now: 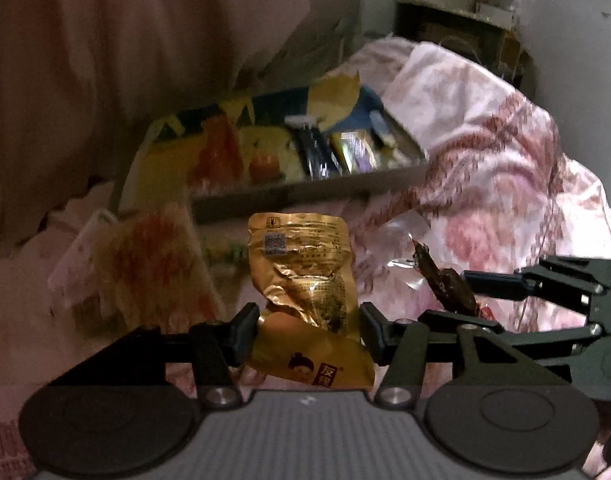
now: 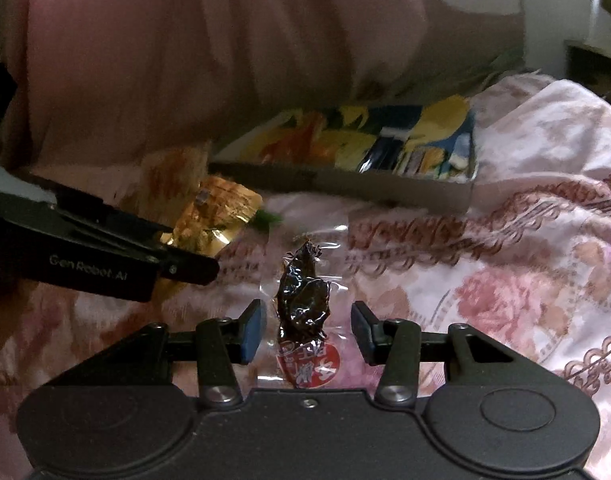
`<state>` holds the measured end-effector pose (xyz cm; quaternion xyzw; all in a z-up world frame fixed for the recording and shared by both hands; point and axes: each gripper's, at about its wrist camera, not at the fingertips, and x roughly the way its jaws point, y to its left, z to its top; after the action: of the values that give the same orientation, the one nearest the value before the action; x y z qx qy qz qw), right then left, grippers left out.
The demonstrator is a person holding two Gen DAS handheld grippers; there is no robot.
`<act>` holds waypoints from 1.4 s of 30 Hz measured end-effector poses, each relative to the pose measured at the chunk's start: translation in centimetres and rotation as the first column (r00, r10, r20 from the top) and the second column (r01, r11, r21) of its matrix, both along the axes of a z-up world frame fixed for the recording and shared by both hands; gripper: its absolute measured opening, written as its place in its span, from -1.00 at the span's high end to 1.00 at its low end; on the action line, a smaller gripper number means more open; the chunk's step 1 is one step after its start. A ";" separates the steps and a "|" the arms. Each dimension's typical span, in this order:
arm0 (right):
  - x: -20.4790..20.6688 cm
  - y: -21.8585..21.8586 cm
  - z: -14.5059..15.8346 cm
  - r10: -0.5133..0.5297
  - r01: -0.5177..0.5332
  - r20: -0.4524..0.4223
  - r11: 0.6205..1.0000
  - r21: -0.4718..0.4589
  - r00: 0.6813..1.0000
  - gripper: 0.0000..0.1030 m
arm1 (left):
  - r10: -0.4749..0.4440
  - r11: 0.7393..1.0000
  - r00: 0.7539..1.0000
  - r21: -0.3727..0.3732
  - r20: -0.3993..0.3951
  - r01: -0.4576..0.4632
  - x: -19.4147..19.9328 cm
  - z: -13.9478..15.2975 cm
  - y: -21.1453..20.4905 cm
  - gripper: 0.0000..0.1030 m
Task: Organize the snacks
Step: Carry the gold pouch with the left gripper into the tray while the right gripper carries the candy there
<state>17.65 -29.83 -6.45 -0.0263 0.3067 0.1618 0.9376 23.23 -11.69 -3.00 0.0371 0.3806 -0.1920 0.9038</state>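
A crumpled gold snack packet stands upright between the pads of my left gripper, which is shut on its lower part. From the right wrist view the gold packet shows at the left, past the left gripper. A clear vacuum packet with a dark brown snack and a red label sits between the pads of my right gripper, which is shut on its plastic edges. The left wrist view catches the right gripper holding that dark snack just right of the gold packet. Both packets hang above the bedspread.
A shallow cardboard box with several colourful snack packets lies on the floral bedspread beyond both grippers; it also shows as box. A pale packet with red print lies at the left. Pink fabric hangs behind.
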 end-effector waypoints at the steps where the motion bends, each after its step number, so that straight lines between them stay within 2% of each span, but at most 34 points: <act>1: 0.2 -0.1 0.3 -0.014 0.014 0.019 1.000 0.006 1.000 0.05 | 0.004 1.000 1.000 -0.008 0.009 -0.004 0.4 0.4 -0.2 -0.14; 7: 3.1 -1.3 2.7 -0.120 0.113 0.116 0.991 0.066 0.986 0.05 | 0.026 0.999 0.996 -0.037 0.081 -0.023 4.2 2.9 -1.4 -0.14; 10: 5.4 -2.1 4.3 -0.189 0.165 0.165 0.975 0.151 0.968 0.05 | 0.039 0.998 0.993 -0.052 0.110 -0.034 6.7 3.8 -1.9 -0.14; 14: 8.5 -2.9 5.9 -0.244 0.195 0.245 0.959 0.207 0.938 0.05 | 0.072 0.994 0.990 -0.087 0.119 -0.061 10.4 4.4 -2.2 -0.14; 16: 9.8 -3.3 6.0 -0.253 0.196 0.286 0.957 0.214 0.924 0.05 | 0.088 0.992 0.990 -0.097 0.113 -0.077 12.2 4.3 -2.2 -0.14; 19: 11.5 -3.6 5.5 -0.255 0.208 0.343 0.964 0.168 0.904 0.05 | 0.098 0.993 0.989 -0.083 0.111 -0.089 14.5 3.5 -2.7 -0.14; 24: 13.8 -5.1 3.7 -0.284 0.230 0.336 0.954 0.190 0.898 0.05 | 0.103 0.993 0.990 -0.067 0.092 -0.097 16.8 1.8 -3.7 -0.14; 31: 15.2 -4.8 1.9 -0.273 0.230 0.335 0.959 0.164 0.902 0.05 | 0.109 0.993 0.993 -0.051 0.045 -0.106 18.4 -0.4 -4.8 -0.14; 37: 16.4 -3.7 0.6 -0.232 0.208 0.328 0.972 0.106 0.916 0.05 | 0.110 0.994 0.993 -0.014 0.032 -0.110 19.0 -1.0 -5.4 -0.14; 42: 17.0 -3.7 -0.1 -0.232 0.206 0.301 0.972 0.117 0.925 0.04 | 0.120 0.993 0.993 -0.012 0.022 -0.119 19.4 -1.3 -5.5 -0.14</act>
<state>34.63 -33.52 -6.52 0.0219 0.1486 0.0626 0.9867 42.58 -17.17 -4.31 0.0114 0.3708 -0.1393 0.9182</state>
